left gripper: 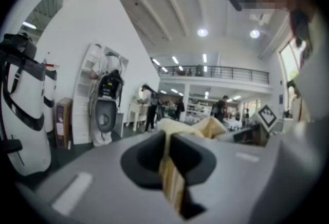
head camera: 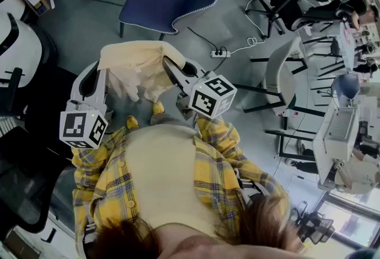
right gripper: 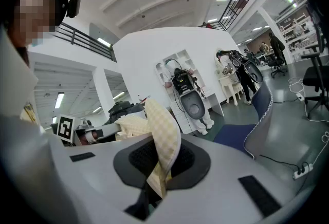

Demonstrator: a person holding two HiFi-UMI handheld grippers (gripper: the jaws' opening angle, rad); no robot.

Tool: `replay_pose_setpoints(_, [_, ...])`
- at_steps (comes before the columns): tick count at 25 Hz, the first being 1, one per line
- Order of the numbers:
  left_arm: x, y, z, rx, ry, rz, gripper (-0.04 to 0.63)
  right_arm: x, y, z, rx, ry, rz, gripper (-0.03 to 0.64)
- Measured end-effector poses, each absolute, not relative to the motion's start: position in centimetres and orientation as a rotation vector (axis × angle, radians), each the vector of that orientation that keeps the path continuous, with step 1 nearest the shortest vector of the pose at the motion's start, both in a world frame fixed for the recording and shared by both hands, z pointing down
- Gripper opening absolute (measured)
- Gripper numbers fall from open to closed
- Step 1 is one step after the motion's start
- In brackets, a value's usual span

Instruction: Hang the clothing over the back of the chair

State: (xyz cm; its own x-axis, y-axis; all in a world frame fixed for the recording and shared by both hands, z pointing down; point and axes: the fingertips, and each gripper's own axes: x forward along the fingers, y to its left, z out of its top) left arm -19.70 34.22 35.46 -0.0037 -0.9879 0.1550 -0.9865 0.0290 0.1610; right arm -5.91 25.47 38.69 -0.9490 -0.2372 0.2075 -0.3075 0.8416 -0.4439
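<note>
Open workshop hall, grey floor (head camera: 249, 2), no bench in play. Person stands holding the clothing (head camera: 138, 68), a pale cream checked garment, out in front at about chest level.

Left claw (head camera: 102, 69) is pressed together on one top edge of the clothing. Left gripper view shows a fold of fabric (left gripper: 172, 176) squeezed tight between the jaws. Right claw (head camera: 171, 66) is likewise clamped on the other top edge, with the cloth (right gripper: 162, 151) rising from between the jaws and flopping over. The garment hangs between the two claws with some slack, bunched in the middle, clear of the floor.

Blue chair (head camera: 169, 5) sits ahead, well apart from the clothing, its back on the right side in the head view. It is probably the target, though other chairs stand around. A power strip (head camera: 218, 53) and cable lie on the floor between the person and the chair.

Step in hand: carry phase. The garment is gripped and lifted, not yet at the chair.

Next move, as a judgement: close the gap to the chair and mind the cable. Raise both claws above the top edge of the backrest, keeping the cloth spread. Lower so the fabric falls on both sides of the back, and only then part the jaws.
</note>
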Motion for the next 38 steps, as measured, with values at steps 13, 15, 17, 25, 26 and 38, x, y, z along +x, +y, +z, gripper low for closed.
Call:
replay_pose_setpoints(13, [-19.5, 31.3, 34.9, 1.978, -2.168, -0.013, 0.02, -6.3, 22.4, 38.8, 0.304, -2.895, 0.785, 0.029])
replay_pose_setpoints(15, [-19.7, 30.6, 34.9, 1.95, -2.192, -0.008, 0.02, -6.7, 21.9, 38.9, 0.255, -2.895, 0.778, 0.029])
replay_pose_setpoints(17, [-19.8, 29.8, 34.8, 1.931, -2.213, -0.005, 0.02, -7.2, 21.5, 38.8, 0.202, -2.895, 0.764, 0.029])
replay_pose_setpoints(25, [-20.0, 27.0, 33.1, 1.92, -2.284, -0.002, 0.02, -9.3, 19.7, 37.8, 0.06, -2.916, 0.719, 0.028])
replay_pose_setpoints(26, [-20.1, 26.7, 32.9, 1.925, -2.284, -0.003, 0.02, -9.6, 19.5, 37.7, 0.054, -2.919, 0.716, 0.028])
replay_pose_setpoints(38, [-23.2, 18.5, 30.6, 2.056, -2.225, -0.048, 0.02, -14.4, 14.3, 35.8, 0.059, -2.957, 0.715, 0.029])
